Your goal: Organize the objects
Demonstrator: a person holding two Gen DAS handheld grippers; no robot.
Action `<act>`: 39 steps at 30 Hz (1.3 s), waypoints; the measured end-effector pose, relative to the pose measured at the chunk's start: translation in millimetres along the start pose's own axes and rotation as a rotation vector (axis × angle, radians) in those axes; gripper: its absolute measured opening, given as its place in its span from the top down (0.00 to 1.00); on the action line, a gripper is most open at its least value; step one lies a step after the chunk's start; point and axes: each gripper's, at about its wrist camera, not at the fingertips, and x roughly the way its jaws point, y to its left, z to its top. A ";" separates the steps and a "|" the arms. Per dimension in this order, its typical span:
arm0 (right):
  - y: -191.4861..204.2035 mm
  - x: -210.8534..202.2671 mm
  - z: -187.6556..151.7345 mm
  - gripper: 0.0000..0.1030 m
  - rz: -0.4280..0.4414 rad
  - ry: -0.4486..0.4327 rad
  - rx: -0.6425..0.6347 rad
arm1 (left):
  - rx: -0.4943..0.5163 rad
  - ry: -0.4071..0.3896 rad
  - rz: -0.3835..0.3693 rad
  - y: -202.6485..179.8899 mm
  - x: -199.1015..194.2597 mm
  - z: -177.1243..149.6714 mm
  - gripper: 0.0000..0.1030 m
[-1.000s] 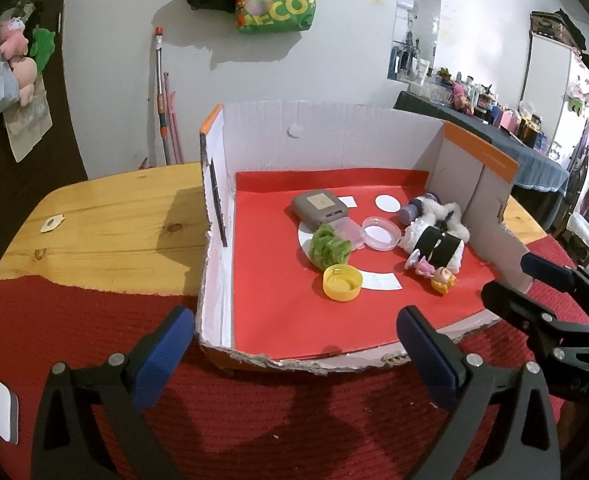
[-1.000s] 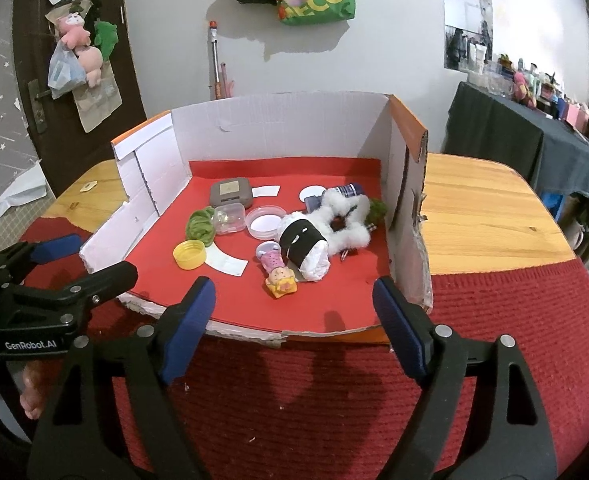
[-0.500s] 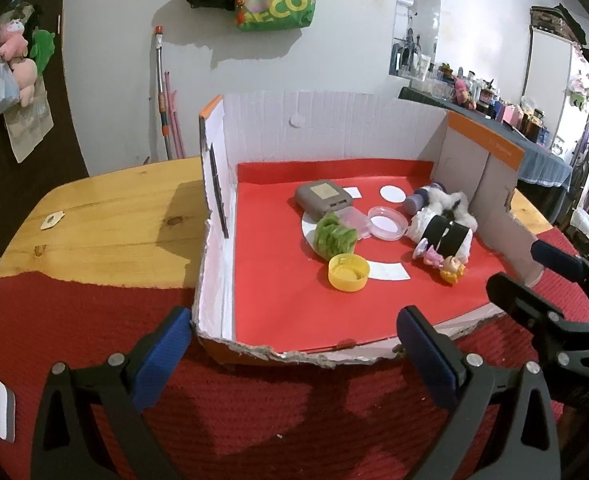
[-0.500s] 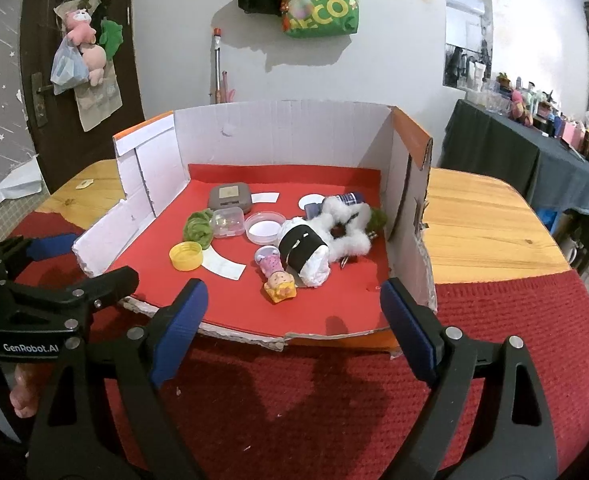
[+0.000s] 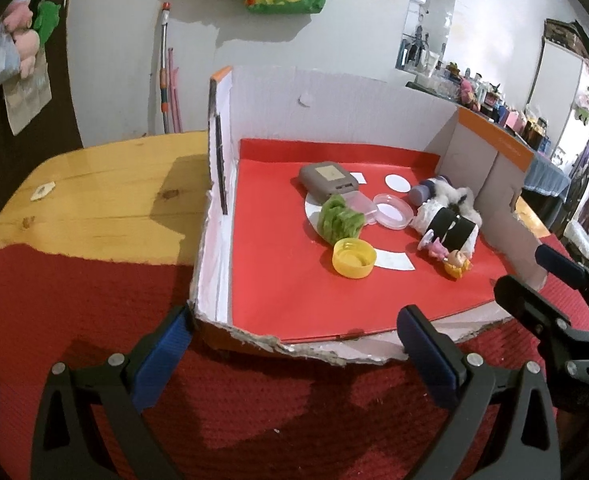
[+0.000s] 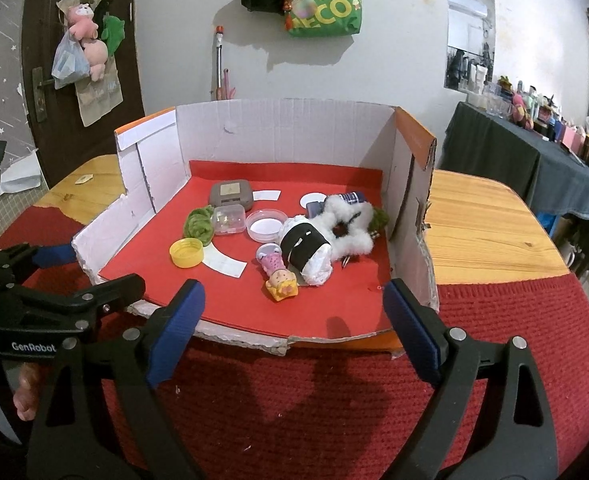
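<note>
- Our wooden counter wears a red cloth; a green bag hangs on the white wall.
- One cardboard tray holds one yellow cap, one doll, one grey case.
- Our left gripper gapes empty; the right gripper is opening its jaws, empty.

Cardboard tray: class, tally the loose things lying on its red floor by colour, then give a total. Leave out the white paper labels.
Grey: 1, case
Green: 1, fuzzy bundle
Yellow: 1, cap
Clear: 2, small box, round lid
White: 2, fluffy scrunchie, banded roll
Pink: 1, doll
Blue: 1, bottle
Total: 9
</note>
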 end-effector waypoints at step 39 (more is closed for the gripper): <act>-8.2 -24.9 -47.1 0.06 -0.001 0.159 0.057 | -0.023 0.110 -0.032 -5.9 -25.1 -45.5 0.00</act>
